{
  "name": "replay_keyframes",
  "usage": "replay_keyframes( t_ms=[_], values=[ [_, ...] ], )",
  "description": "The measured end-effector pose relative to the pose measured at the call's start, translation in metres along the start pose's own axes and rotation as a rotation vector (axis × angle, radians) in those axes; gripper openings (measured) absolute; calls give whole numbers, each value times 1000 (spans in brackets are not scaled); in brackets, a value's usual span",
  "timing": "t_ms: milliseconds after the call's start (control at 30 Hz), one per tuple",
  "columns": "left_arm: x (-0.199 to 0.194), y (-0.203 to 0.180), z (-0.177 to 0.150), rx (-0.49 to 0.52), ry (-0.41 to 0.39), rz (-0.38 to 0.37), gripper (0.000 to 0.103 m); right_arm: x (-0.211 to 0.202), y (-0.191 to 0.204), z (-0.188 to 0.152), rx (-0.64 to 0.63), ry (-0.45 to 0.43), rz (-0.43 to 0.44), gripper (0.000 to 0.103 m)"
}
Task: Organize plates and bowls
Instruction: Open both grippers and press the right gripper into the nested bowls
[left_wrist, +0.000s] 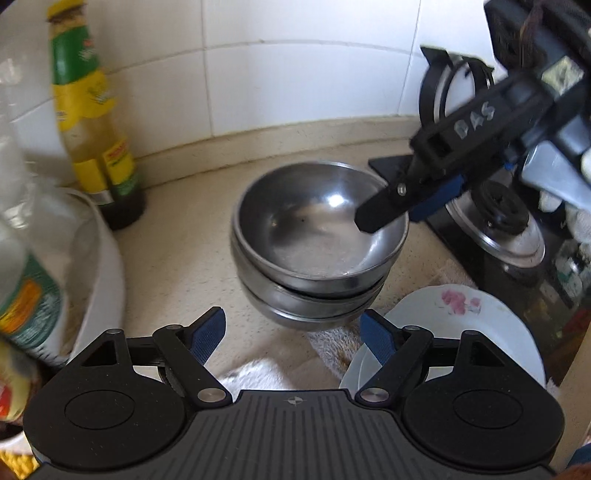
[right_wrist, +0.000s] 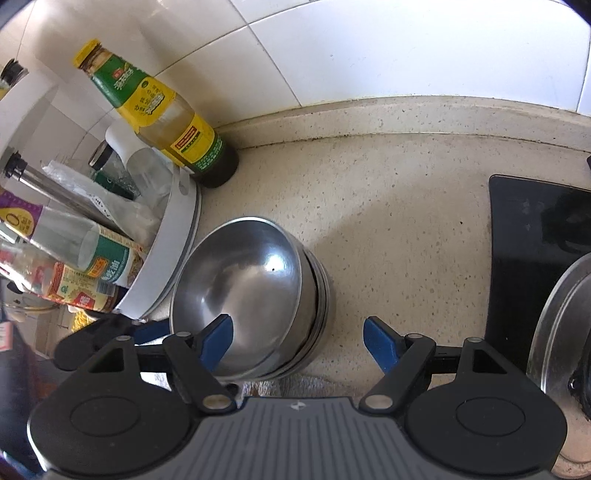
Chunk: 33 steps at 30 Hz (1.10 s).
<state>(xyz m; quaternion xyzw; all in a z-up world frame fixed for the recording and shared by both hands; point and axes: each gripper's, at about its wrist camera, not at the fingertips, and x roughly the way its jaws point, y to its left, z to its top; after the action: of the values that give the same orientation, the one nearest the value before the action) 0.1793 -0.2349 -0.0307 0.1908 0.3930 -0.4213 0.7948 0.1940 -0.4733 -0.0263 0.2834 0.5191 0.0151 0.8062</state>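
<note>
- Nearest the lens in the left wrist view, the left gripper (left_wrist: 293, 332) stands with its blue-padded fingers (left_wrist: 208, 334) spread wide and nothing between them, at the lower centre of the frame.
- Left of it, a white round tub (left_wrist: 105, 266) holds clear bottles, and a yellow-and-green labelled sauce bottle (left_wrist: 90, 122) stands against the white tiled wall at upper left.
- At centre sits the stack of shiny stainless-steel bowls (left_wrist: 317, 240), nested on the speckled beige countertop (left_wrist: 184, 236), just beyond the fingertips.
- I judge these bowls light, stiff and slippery; a pinch across one rim wall, one pad inside and one outside, looks safest, since the curved sides would slide out of a grip.
- Lower right, a white ceramic plate with a pink flower print (left_wrist: 454, 332) lies on a pale towel; likely fragile and heavier, best taken by its raised edge.
- At right, the right gripper (right_wrist: 297, 339) is parted too, gripping nothing, one finger hanging over the top bowl's rim.
- Far right, a steel pot lid with a black knob (left_wrist: 498, 225) rests on a black stove.
</note>
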Motion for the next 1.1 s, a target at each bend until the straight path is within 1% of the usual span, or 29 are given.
replay_keyframes(
  t_ms=[133,200,267,333,433,533,667,833,933,1100],
  values=[
    [21,1,2,17,46,-27,85,8,-6,7,16,2,13,84],
    [31,0,5,23,59,-64,86,13,-10,12,29,8,7,84],
    [39,-4,12,38,61,-61,89,15,-17,16,46,5,-1,84],
    [47,-6,20,42,50,-67,89,16,-23,20,66,-4,-7,84],
    [59,-9,33,14,37,-71,90,15,-32,27,87,-16,-14,84],
    [65,-22,41,54,1,-48,89,9,-37,35,81,-35,-21,84],
    [68,-29,39,132,-32,-34,92,12,-39,47,44,-12,-20,84],
    [73,-28,36,178,-52,-43,96,29,-40,54,-4,34,14,85],
    [79,-25,37,196,-56,-46,99,39,-41,54,-19,53,21,89],
    [86,-23,39,203,-66,-46,101,46,-45,55,-30,60,46,89]
  ],
)
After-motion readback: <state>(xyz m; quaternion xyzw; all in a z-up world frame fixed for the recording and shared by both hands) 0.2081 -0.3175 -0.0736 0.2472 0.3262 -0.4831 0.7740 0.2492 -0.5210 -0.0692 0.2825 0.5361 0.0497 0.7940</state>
